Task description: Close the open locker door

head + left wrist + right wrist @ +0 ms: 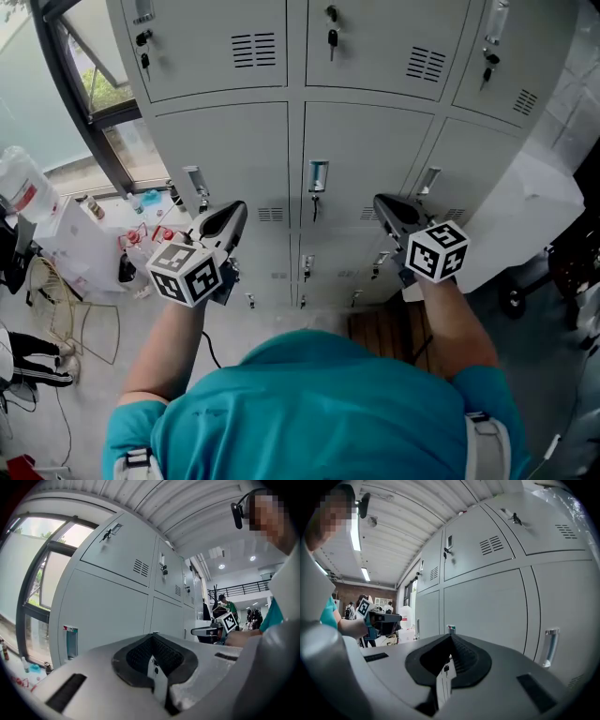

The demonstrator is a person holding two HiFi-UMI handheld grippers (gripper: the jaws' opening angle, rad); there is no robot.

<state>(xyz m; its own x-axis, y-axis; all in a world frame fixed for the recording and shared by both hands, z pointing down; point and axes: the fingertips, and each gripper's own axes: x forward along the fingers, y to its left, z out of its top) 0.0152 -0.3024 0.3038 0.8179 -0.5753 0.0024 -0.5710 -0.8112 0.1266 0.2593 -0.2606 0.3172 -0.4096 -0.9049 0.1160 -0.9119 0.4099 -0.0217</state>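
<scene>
A bank of grey lockers (366, 159) fills the head view in front of me, and every door I can see there lies flush. At the lower right a pale flat panel (525, 216) sticks out from the bank; I cannot tell whether it is a door. My left gripper (230, 220) is held up before the left column, its jaws together and empty. My right gripper (389, 211) is level with it before the middle column, also shut on nothing. In the left gripper view the jaw tips (153, 637) meet in front of a handle (71, 641). The right gripper view shows closed tips (451, 637) near a handle (550, 646).
A window with a dark frame (80, 103) stands left of the lockers. Below it the floor holds a white container (28, 187), bottles and cables (84, 319). A wooden box (384, 333) sits at the lockers' foot. People stand far back in the room (227, 606).
</scene>
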